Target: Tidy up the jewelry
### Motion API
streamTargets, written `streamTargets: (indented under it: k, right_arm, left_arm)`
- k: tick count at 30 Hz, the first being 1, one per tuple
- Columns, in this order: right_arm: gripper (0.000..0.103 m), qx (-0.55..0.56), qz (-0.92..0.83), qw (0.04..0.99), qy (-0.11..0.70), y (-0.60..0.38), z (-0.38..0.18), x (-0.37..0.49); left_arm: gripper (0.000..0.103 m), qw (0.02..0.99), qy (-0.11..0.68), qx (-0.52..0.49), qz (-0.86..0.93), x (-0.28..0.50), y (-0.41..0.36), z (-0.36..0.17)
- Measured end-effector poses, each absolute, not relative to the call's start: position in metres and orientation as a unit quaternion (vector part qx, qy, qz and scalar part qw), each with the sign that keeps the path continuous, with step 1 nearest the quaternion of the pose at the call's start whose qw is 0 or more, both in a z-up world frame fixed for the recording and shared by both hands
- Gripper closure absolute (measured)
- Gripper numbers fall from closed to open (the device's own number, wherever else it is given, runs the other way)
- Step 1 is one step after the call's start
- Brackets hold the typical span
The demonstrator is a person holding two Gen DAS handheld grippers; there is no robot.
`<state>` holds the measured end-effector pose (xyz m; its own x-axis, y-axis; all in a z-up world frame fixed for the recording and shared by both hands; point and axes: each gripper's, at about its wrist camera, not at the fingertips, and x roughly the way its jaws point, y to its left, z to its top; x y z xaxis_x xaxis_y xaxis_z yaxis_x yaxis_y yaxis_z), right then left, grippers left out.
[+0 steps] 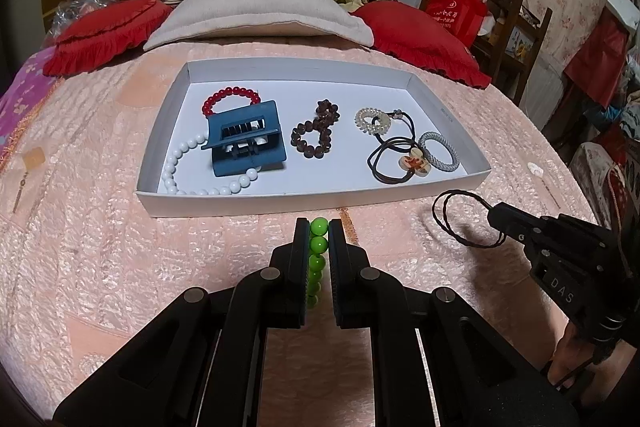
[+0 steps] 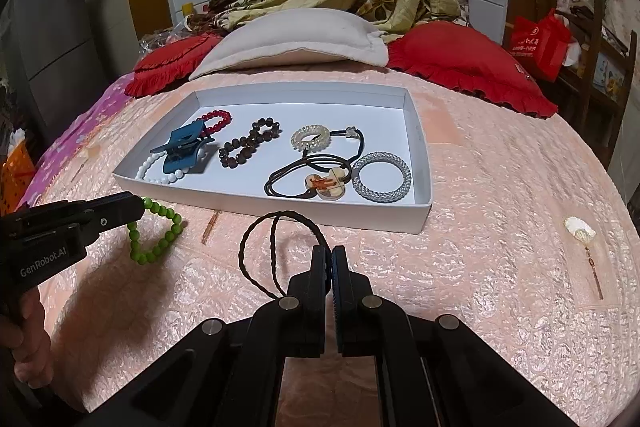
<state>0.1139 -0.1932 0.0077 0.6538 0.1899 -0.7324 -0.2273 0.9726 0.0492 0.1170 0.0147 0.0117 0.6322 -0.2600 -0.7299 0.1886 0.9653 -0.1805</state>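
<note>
Left wrist view: left gripper (image 1: 319,239) fingers clamp green bead bracelet (image 1: 318,259) | right gripper (image 2: 329,259) fingers pinch dark cord loop (image 2: 276,255) | step: carry, both short of white tray (image 1: 312,205) at frame centre | next, likely: lift over near wall, release inside.

Left gripper (image 1: 319,227) at bottom centre pinches green bead bracelet (image 1: 319,243), white tray (image 1: 304,203) above centre, right gripper (image 1: 494,217) at right clamps dark braided loop (image 1: 444,223).

Both wrist cameras look forward along their fingers, low over the bed, sharing the white tray (image 1: 440,187) ahead
</note>
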Motion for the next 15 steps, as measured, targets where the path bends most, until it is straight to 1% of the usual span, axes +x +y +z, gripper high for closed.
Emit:
streamTargets:
  k: [15]
  right_arm:
    - [0.1, -0.021, 0.113, 0.912, 0.394, -0.1925, 0.0105, 0.112]
  left_arm:
    - [0.095, 0.902, 0.41, -0.043, -0.124, 0.1173, 0.0158, 0.0119]
